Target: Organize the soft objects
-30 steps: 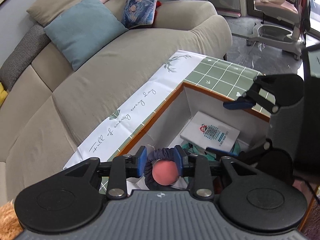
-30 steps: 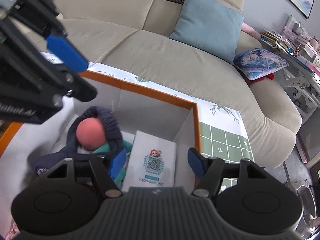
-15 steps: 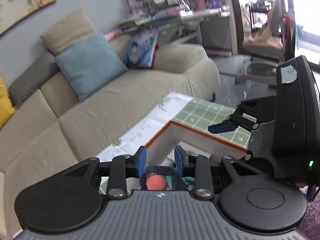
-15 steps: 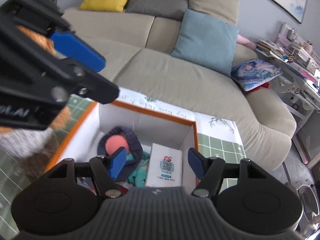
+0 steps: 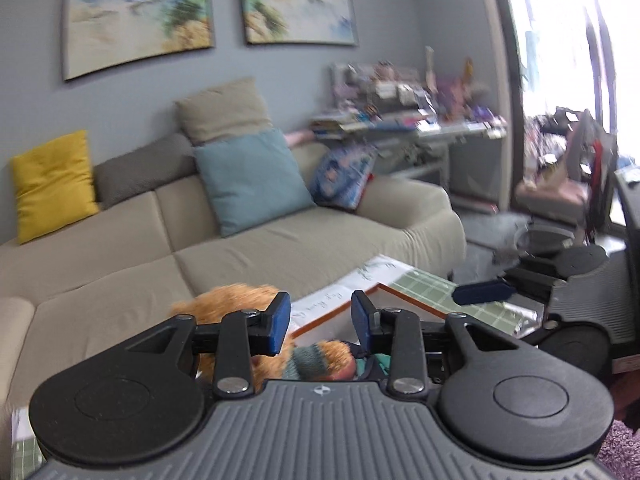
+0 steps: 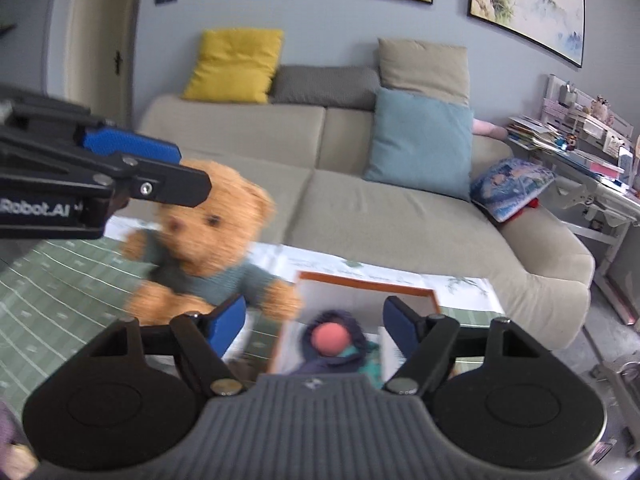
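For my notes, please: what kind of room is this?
Most likely a home living room: a beige sofa with cushions, framed paintings on the wall, and a cluttered desk at the side.

left gripper side: "Robot.AI", white letters, the start cut off by the frame edge
anything else: too blurry to read

I see the teddy bear on the table, left of the box. The doll lies in the box. The sofa stands behind the table.
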The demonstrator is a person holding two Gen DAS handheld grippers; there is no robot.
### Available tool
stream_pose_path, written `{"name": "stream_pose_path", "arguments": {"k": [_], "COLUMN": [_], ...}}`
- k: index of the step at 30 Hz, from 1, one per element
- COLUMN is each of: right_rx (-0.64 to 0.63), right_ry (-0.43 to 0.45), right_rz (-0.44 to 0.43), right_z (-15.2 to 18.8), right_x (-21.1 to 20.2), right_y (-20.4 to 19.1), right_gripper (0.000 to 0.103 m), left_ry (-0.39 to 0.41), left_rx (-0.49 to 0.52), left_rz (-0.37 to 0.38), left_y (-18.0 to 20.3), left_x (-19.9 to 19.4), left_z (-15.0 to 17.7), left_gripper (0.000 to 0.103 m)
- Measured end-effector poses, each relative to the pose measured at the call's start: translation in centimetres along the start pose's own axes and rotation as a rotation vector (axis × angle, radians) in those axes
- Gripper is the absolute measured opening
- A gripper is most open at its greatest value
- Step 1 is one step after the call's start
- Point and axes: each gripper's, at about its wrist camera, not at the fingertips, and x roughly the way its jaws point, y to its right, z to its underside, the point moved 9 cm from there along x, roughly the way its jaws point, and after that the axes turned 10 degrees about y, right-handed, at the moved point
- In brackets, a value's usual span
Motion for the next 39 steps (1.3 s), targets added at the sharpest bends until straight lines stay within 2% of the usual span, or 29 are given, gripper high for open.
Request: {"name": "stream_pose_path", "arguments": {"k": [6, 13, 15, 16, 18, 20, 22, 24, 30, 35, 39], "right_rx": [0.080, 0.192, 0.200, 0.204, 0.200, 0.179, 0.153, 0.135, 0.069, 0.042, 0.054], "right_ry": [0.049, 0.058, 0.055, 0.054, 0.060, 0.074, 0.080, 0.091, 0.110, 0.066, 0.038], "right_rz": [-0.034, 0.020, 0.034, 0.038, 0.040, 0.062, 0.082, 0.103, 0.144, 0.142, 0.124], "right_z": [-0.8, 0.5, 0.8, 1.0, 1.4, 1.9, 2.5, 3.1, 5.5, 8.2, 9.2], "right_x": [-3.3, -6.9, -7.8, -8.2, -9.0, -9.6, -10.0, -9.9, -8.9, -7.1, -6.1], "right_y": [-4.1, -6.5, -7.0, -7.2, -7.8, -8.3, -8.8, -9.0, -9.7, -10.1, -10.3], "right_gripper": [0.076, 0.079, 0.080, 0.081, 0.083, 0.084, 0.092, 0.095, 0.097, 0.097, 0.097], "left_ry": [0.075, 0.166, 0.198, 0.199, 0.185, 0.149, 0.113, 0.084, -0.014, -0.109, -0.167], "left_rx": [-0.091, -0.155, -0.166, -0.173, -0.175, -0.171, -0.185, -0.184, -0.169, -0.181, -0.215], "left_rz": [-0.099, -0.208, -0.258, -0.271, -0.294, -0.331, -0.346, -0.362, -0.366, -0.384, -0.389], "left_y": [-2.6, -3.7, -3.7, -3.7, -3.7, -3.8, -3.9, -3.8, -3.1, -3.3, -3.6], "left_x": [-4.4, -9.1, -10.1, -10.6, -11.2, -11.4, -11.5, -11.3, -10.2, -9.7, -10.0], "left_z": [0.9, 1.6, 2.0, 2.3, 3.3, 4.4, 5.6, 7.1, 11.7, 15.5, 17.3], "left_gripper": [0.046, 0.053, 0.061, 0.062, 0.064, 0.072, 0.077, 0.093, 0.094, 0.095, 0.095]}}
